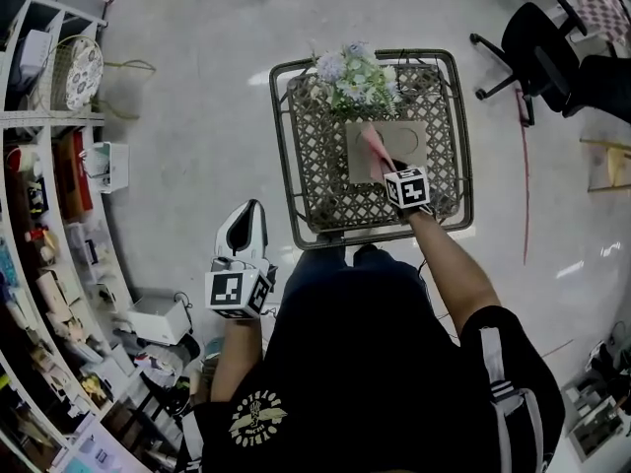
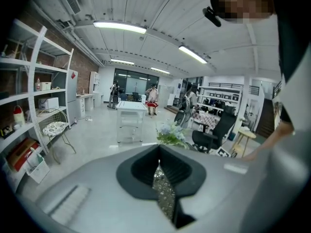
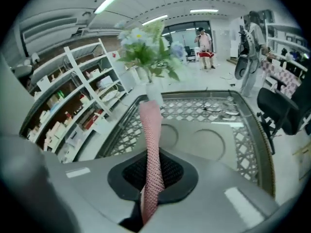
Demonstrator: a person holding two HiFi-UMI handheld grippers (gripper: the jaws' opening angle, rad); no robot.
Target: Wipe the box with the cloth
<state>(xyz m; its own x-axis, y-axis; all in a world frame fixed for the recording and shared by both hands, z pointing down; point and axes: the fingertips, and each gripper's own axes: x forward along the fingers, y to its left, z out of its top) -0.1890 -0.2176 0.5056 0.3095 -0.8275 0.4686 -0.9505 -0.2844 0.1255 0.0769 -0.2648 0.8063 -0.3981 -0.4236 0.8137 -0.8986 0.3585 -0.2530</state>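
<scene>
**Pink cloth pinched over the box, left tool off the table**

Head view: one flat box (image 1: pixel 414 138) lies on a lattice table (image 1: pixel 284 156), with one bunch of flowers (image 1: pixel 355 75) at the far edge. The right gripper (image 1: pixel 386 168) holds one pink cloth (image 1: pixel 374 144) over the box. The left gripper (image 1: pixel 252 210) hangs beside the table, near shelves (image 1: pixel 39 215).

Left gripper view: jaws pressed together, nothing between.

Right gripper view: jaws pinch the cloth. Two round outlines (image 3: pixel 206 144) mark the box.

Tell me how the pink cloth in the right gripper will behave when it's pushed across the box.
Probably floppy: the pink cloth, pinched in the right gripper, extends forward as a narrow bunched strip. Likely light, so it may fold or bunch rather than spread flat on the box. Its mesh-like weave probably drags somewhat, not slides.
</scene>
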